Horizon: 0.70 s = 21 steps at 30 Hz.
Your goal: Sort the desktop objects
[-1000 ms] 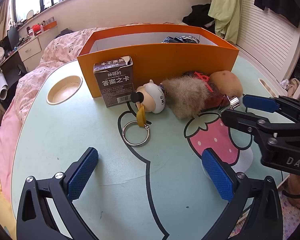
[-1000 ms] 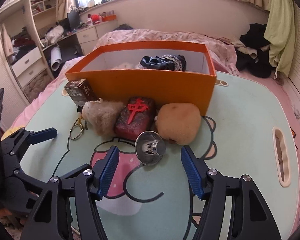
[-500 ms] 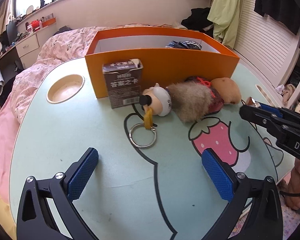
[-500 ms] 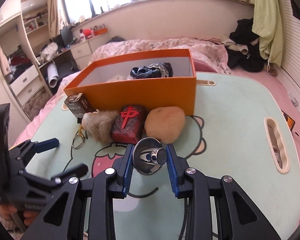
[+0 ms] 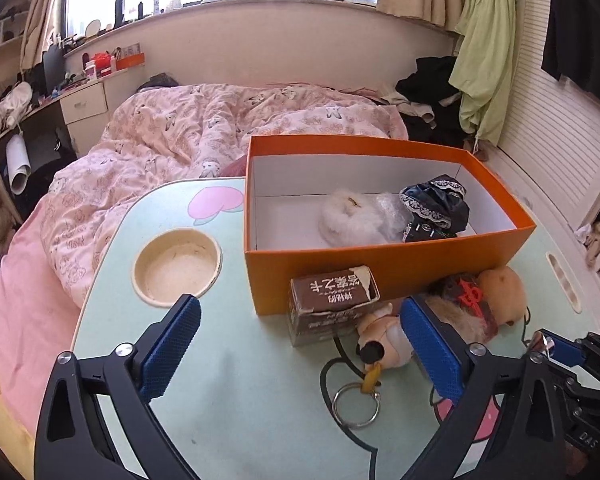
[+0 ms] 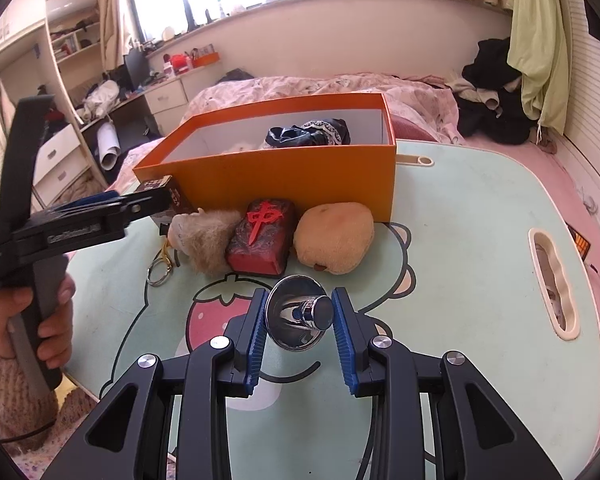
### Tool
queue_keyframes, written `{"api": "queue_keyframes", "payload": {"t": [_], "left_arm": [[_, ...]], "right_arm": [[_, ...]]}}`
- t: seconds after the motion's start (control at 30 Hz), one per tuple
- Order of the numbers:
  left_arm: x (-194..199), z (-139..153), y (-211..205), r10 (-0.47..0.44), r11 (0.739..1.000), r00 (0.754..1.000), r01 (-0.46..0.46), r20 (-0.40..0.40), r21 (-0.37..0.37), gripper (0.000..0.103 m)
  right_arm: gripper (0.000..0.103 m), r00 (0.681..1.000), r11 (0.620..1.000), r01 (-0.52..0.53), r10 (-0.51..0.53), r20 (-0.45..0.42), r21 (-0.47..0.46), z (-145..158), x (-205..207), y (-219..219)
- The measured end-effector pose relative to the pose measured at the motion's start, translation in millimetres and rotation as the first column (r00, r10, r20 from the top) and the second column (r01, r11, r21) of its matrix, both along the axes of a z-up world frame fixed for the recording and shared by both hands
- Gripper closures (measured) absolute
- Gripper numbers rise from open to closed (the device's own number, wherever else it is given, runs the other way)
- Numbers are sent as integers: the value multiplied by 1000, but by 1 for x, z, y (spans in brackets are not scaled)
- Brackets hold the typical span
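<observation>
My right gripper (image 6: 300, 316) is shut on a shiny metal knob with a round dish base (image 6: 296, 318), just above the table. Beyond it a furry brown toy (image 6: 204, 240), a red tile plush (image 6: 260, 240) and a tan plush (image 6: 332, 236) lie against the orange box (image 6: 280, 176). My left gripper (image 5: 300, 344) hovers wide, its jaws closing. The brown card box (image 5: 332, 300) and a doll keychain (image 5: 384, 340) sit between its blue pads (image 5: 172, 344), untouched. The box holds a white fluffy item (image 5: 352, 220) and a black lace item (image 5: 436, 204).
The mint table (image 5: 228, 400) has a round cup recess (image 5: 176, 266) at the left and a slot handle (image 6: 552, 288) at the right. A key ring (image 5: 356, 404) lies near the front. A pink-quilted bed (image 5: 180, 140) lies behind. A hand (image 6: 32, 320) holds the left gripper.
The right jaws closed on the metal knob and then kept still. The left gripper rose and moved in over the card box, so the inside of the orange box now shows.
</observation>
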<state>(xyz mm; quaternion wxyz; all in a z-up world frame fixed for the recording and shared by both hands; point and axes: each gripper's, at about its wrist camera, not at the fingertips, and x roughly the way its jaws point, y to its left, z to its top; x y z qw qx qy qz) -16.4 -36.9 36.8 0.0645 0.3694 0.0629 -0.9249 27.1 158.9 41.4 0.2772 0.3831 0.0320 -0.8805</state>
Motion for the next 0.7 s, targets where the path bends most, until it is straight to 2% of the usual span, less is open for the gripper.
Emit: {"api": "queue_keyframes", "payload": {"t": [0.17, 0.23, 0.33, 0.47, 0.7], "left_arm": [[-9, -7, -1, 6, 1000, 999, -6, 36, 3, 49], [-5, -7, -4, 5, 1000, 1000, -6, 27, 23, 61], [6, -4, -14, 3, 997, 1000, -3, 1, 81, 61], [25, 7, -17, 9, 997, 999, -6, -47, 72, 61], [38, 40, -9, -57, 995, 991, 67, -122, 79, 61]], "right_arm": [[73, 1000, 1000, 0, 0, 4, -3, 0, 0, 1], [73, 1000, 1000, 1, -1, 3, -3, 0, 0, 1], [73, 1000, 1000, 2, -2, 3, -3, -1, 1, -1], [73, 1000, 1000, 1, -1, 2, -1, 0, 1, -1], [73, 1000, 1000, -24, 24, -9, 17, 3, 2, -6]]}}
